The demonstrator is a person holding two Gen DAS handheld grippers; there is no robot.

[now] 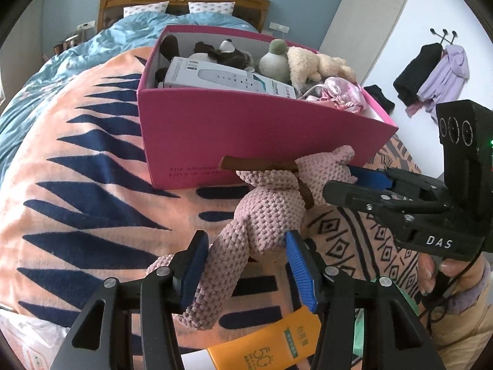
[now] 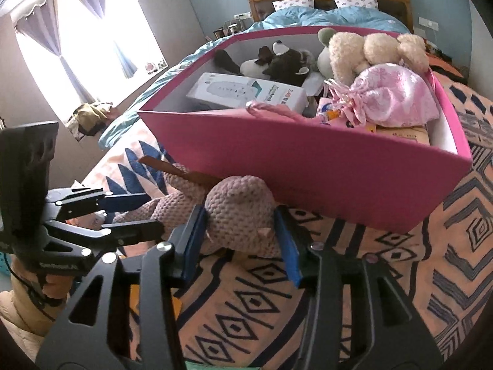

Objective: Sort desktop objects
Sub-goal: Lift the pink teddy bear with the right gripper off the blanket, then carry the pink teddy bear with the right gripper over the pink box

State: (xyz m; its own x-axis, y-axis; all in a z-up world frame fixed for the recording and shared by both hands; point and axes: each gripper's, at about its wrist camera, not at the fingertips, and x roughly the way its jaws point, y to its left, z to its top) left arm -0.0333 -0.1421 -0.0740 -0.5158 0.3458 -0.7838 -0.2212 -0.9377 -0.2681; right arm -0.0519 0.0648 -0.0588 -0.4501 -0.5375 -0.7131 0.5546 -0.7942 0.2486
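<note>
Both claws are matte black, built of angular struts with triangular cut-outs and round silver screws at the joints. The left claw (image 1: 246, 265) carries ribbed blue pads (image 1: 300, 269); the right claw (image 2: 243, 240) has the same blue pads (image 2: 288, 246). White letters "DAS" mark the right claw's body, beside three ringed circles and a small green light. A black cable trails below it, past a fuzzy purple cuff (image 1: 480, 289) and beige clothing.
</note>
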